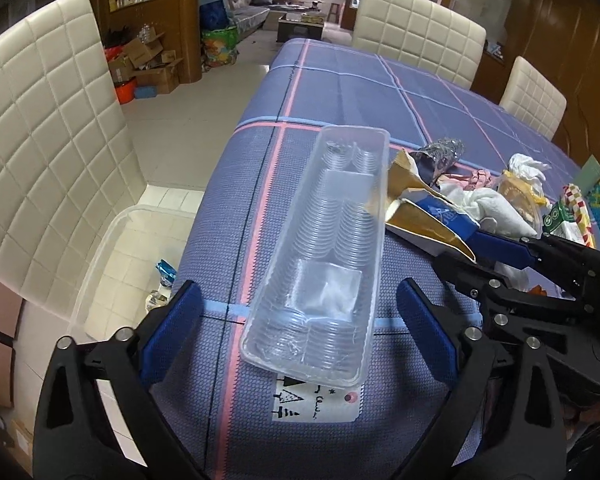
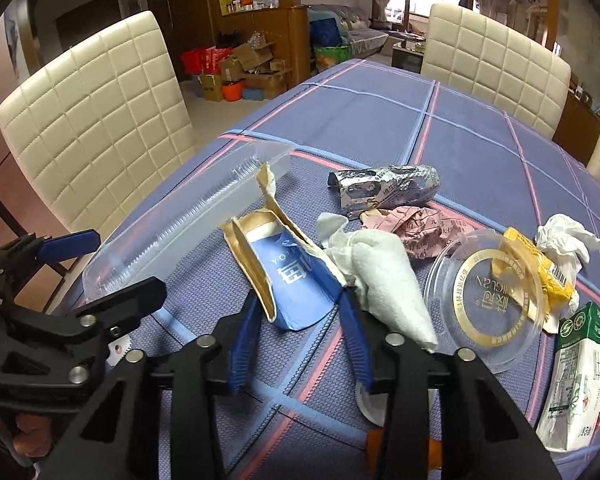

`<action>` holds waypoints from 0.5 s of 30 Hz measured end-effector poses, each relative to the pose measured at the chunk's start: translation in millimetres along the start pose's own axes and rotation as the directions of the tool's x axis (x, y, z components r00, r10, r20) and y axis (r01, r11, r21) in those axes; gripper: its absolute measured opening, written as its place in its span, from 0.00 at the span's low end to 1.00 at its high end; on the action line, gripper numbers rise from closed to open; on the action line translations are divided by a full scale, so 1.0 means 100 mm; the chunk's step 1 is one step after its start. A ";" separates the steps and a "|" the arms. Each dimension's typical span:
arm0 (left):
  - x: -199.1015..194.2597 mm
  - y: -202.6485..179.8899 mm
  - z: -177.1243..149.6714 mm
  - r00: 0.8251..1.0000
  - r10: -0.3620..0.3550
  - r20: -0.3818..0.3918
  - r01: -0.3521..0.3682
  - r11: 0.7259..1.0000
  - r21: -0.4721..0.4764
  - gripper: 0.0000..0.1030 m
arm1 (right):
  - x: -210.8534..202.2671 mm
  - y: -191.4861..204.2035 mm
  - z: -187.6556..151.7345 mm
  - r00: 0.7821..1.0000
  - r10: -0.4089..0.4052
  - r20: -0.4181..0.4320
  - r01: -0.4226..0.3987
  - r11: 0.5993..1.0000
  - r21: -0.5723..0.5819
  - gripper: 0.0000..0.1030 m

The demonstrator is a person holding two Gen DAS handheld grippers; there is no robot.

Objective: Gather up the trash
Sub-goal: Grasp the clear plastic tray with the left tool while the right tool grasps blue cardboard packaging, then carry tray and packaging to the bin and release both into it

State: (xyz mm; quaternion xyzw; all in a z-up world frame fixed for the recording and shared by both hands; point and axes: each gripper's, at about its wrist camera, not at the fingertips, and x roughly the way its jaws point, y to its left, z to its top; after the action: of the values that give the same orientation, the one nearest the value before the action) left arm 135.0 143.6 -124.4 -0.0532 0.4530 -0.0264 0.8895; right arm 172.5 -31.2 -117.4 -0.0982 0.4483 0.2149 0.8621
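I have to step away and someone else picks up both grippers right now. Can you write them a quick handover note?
Left gripper: open, jaws either side of the near end of the clear plastic tray, not closed on it.
Right gripper: open, jaws around the torn blue carton; grip not made yet.
Done: a few wrappers already lie in the clear bin on the chair left of the table.
Left on the table: tray, carton, white tissue, silver wrapper, pink paper, round lid, yellow wrapper, milk carton.
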 end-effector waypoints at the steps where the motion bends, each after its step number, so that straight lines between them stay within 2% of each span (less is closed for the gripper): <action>1: 0.01 -0.01 0.00 1.000 -0.001 -0.005 0.001 1.000 0.003 0.82 | -0.01 -0.01 0.00 1.000 0.005 -0.001 -0.005 1.000 0.004 0.36; 2: 0.02 -0.03 0.00 1.000 0.009 -0.003 -0.008 1.000 0.009 0.80 | -0.01 -0.02 0.00 1.000 0.009 -0.001 -0.009 1.000 0.011 0.36; 3: 0.02 -0.04 0.00 1.000 0.009 0.002 -0.009 1.000 0.015 0.70 | -0.02 -0.03 -0.01 1.000 0.016 -0.002 -0.016 1.000 0.022 0.36; 4: 0.01 -0.05 0.00 1.000 0.009 0.005 -0.009 1.000 0.021 0.56 | -0.03 -0.03 -0.01 1.000 0.020 -0.001 -0.020 1.000 0.025 0.36; 6: -0.01 -0.07 0.00 1.000 -0.001 0.009 0.001 1.000 0.026 0.49 | -0.04 -0.03 -0.01 1.000 0.017 0.003 -0.017 1.000 0.022 0.35; 9: -0.06 -0.08 -0.01 1.000 -0.008 0.025 0.007 1.000 0.024 0.46 | -0.08 -0.01 -0.02 1.000 0.011 0.016 -0.012 1.000 0.017 0.35; 15: -0.26 -0.11 -0.03 0.995 0.037 0.092 -0.041 0.998 0.048 0.46 | -0.16 0.04 -0.02 0.999 0.006 0.035 -0.006 1.000 0.009 0.35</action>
State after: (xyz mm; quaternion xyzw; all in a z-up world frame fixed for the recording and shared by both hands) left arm 117.1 134.8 -104.0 -0.0233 0.4124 -0.0179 0.9106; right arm 161.5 -32.9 -105.5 -0.0890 0.4342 0.2173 0.8696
